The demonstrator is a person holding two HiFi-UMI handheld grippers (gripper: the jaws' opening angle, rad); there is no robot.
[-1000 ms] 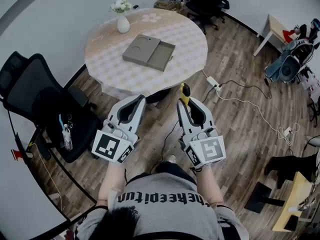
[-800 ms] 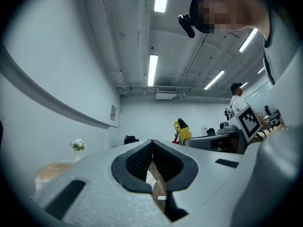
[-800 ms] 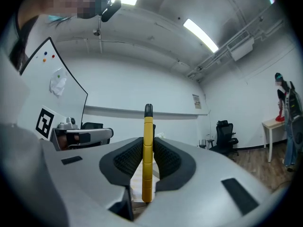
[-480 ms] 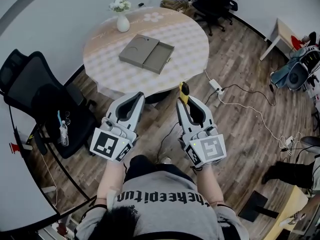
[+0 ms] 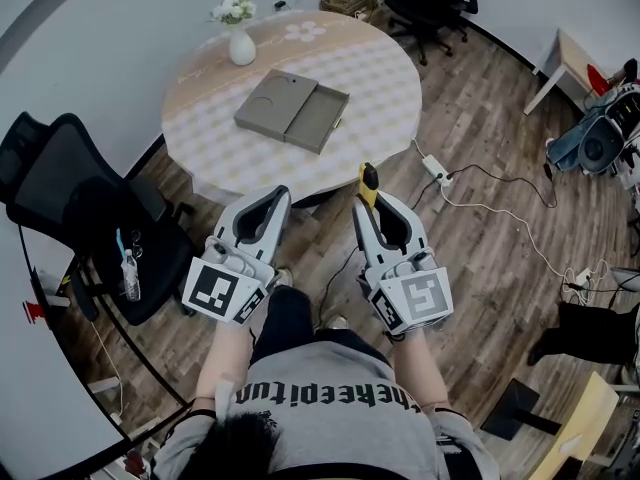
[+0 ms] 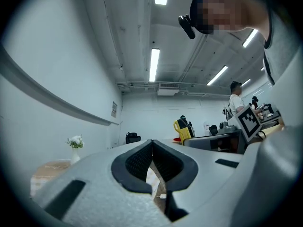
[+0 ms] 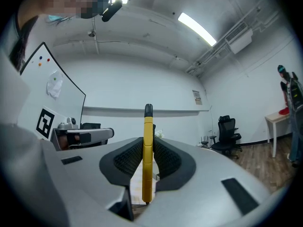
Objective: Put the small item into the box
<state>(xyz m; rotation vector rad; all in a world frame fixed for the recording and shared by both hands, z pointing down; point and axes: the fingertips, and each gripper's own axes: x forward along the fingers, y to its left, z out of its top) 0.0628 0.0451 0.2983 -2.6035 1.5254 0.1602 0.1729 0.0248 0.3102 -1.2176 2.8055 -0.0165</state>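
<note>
Floor (image 5: 480,228) under right gripper (image 5: 373,201), jaws clamped on half-hidden yellow item (image 5: 369,182); left gripper (image 6: 152,144) closed.

Slim yellow item (image 7: 148,160); open tan box (image 5: 292,111)

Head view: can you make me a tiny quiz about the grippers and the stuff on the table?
1. True or false: the left gripper holds the yellow item.
2. Where does the box lie? A on the round table; B on the floor; C on the black chair.
3. Fill in: the white vase holds ____.
Key: 1 false, the right gripper is shut on it; 2 A; 3 flowers.
</note>
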